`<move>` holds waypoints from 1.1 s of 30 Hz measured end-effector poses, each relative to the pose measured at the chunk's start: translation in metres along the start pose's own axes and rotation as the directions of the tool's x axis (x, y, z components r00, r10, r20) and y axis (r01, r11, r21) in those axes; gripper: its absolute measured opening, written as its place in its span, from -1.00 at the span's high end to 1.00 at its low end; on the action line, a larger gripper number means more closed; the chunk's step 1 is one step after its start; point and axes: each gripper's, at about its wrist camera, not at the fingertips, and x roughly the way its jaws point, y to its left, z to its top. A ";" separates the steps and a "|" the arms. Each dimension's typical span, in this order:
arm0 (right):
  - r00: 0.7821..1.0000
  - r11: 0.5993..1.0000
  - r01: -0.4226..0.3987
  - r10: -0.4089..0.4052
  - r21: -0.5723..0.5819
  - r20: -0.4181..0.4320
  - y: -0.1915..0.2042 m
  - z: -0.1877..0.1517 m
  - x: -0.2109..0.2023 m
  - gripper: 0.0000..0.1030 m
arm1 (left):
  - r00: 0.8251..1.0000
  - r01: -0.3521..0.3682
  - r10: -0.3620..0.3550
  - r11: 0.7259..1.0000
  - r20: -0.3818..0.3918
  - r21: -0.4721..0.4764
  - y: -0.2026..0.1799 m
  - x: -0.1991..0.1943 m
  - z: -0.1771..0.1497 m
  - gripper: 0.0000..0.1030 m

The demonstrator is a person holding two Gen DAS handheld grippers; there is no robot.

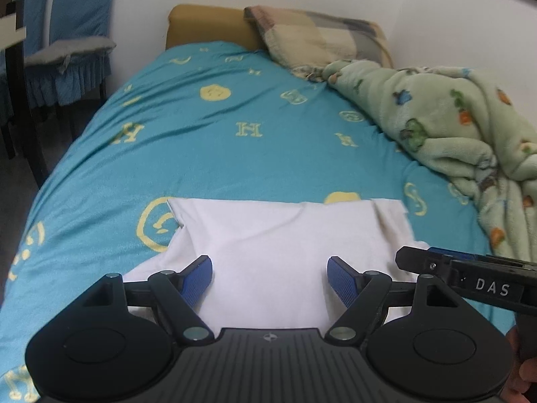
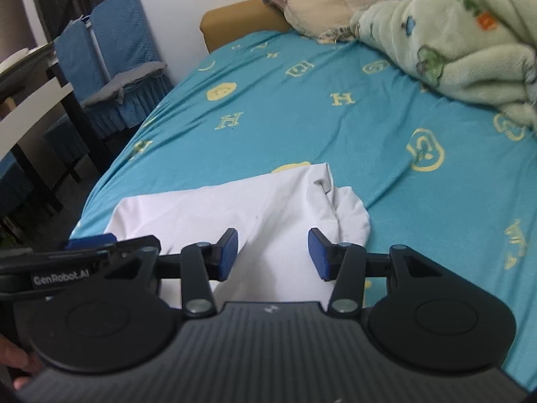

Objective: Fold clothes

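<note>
Nearest in the left wrist view, the left tool [image 1: 270, 280] stands spread wide, its blue pads [image 1: 198, 280] apart over a white garment [image 1: 268, 238] and pinching nothing. The right tool [image 2: 273, 253] is likewise spread, though less widely, with white cloth showing between its pads [image 2: 317, 253] and neither pad pressing on it. Each tool shows in the other's view: the right one enters the left view from the right edge, marked DAS, and the left one enters the right view from the left edge, marked GenRobot.AI. Part of a hand [image 1: 520, 369] shows at the lower right corner of the left view. The garment lies folded on the near part of the bed [image 1: 235, 154], just ahead of both tools, with a folded flap at its far edge and a rounded bulge of cloth on its right side in the right view. The bed wears a teal sheet printed with yellow letters and smiling faces. Further back on the right lies a crumpled pale green blanket [image 1: 446, 124] with small coloured figures, and beyond it a checked pillow [image 1: 312, 38] leans on a mustard headboard [image 1: 204, 27]. To the left of the bed stand chairs [image 2: 110, 57] in blue covers, one with a grey cushion, beside a dark table [image 2: 33, 107]. A white wall closes the far end
</note>
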 end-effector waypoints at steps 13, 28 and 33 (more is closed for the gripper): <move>0.987 1.000 0.017 -0.014 0.015 -0.158 -0.004 -0.032 -0.003 0.07 | 0.997 -0.047 0.050 0.997 -0.060 0.054 -0.026 -0.042 -0.041 -0.54; 0.988 0.999 0.044 -0.047 -0.019 -0.147 0.003 -0.036 -0.009 0.06 | 0.975 0.109 -0.194 0.850 -0.113 -0.515 0.025 -0.057 -0.079 -0.54; 0.988 0.999 0.044 -0.046 -0.016 -0.146 0.003 -0.036 -0.008 0.06 | 0.969 0.139 -0.243 0.679 -0.041 -0.721 0.057 -0.034 -0.088 -0.48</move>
